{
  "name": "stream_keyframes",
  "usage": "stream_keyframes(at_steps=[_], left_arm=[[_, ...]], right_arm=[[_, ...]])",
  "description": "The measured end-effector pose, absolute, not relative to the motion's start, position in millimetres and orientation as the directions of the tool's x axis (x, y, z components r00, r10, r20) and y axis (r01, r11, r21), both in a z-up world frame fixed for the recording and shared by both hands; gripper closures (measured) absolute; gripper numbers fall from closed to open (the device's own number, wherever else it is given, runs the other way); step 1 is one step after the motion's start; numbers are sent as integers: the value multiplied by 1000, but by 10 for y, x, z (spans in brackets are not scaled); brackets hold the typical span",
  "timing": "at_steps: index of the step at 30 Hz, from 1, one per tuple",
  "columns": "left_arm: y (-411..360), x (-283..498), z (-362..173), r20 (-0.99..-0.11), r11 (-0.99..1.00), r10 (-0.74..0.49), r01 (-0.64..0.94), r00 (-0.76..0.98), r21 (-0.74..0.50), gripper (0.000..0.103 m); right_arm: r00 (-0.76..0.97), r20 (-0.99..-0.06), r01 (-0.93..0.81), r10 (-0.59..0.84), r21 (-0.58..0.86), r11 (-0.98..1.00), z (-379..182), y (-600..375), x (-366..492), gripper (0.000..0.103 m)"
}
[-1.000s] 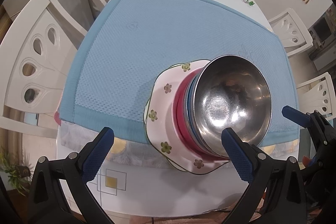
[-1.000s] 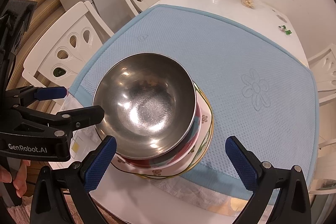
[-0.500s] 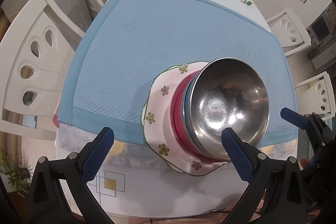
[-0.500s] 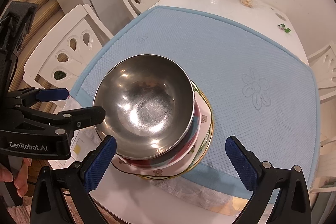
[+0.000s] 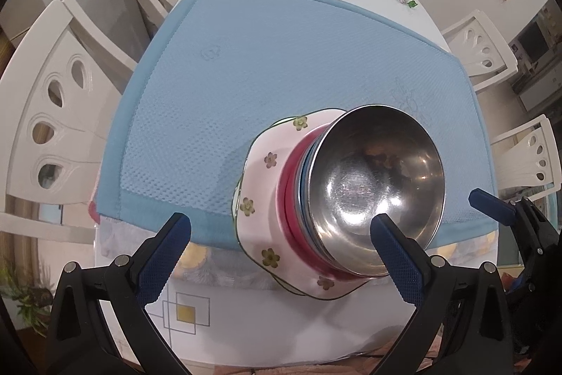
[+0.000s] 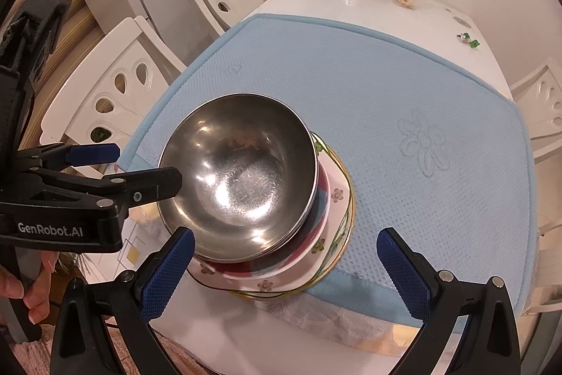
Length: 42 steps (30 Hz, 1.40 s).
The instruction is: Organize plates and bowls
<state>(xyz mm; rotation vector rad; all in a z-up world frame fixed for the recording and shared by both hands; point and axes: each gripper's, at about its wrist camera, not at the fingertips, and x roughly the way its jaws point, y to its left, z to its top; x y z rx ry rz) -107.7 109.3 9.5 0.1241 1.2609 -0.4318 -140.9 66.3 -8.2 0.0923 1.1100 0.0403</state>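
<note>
Atop, a shiny steel bowl [image 6: 242,174] crowns flowered plates [image 5: 261,195] (scalloped).

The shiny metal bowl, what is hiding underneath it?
Under the metal bowl sits a stack: a blue rim, then a red dish, then a white plate with little flowers, all on the blue mat. The bowl covers their middles, so whether anything lies inside them cannot be seen.

Left gripper [image 5: 277,252]: fingers spread wide, holding nothing, over the desk's near edge.
Right gripper [image 6: 286,266]: fingers spread wide, holding nothing, over the desk's near edge.
Hand [image 6: 26,290]: wraps the left gripper's handle, fingertips showing at the right view's lower left.
</note>
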Motion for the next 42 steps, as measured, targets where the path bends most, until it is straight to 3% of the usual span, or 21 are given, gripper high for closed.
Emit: stream_keyframes(at_steps=[42], left_arm=[[1145, -1103, 119, -944, 929, -216, 350, 251, -120, 1]], right_arm=[[438, -895, 0, 83, 92, 996, -100, 632, -1373, 0]])
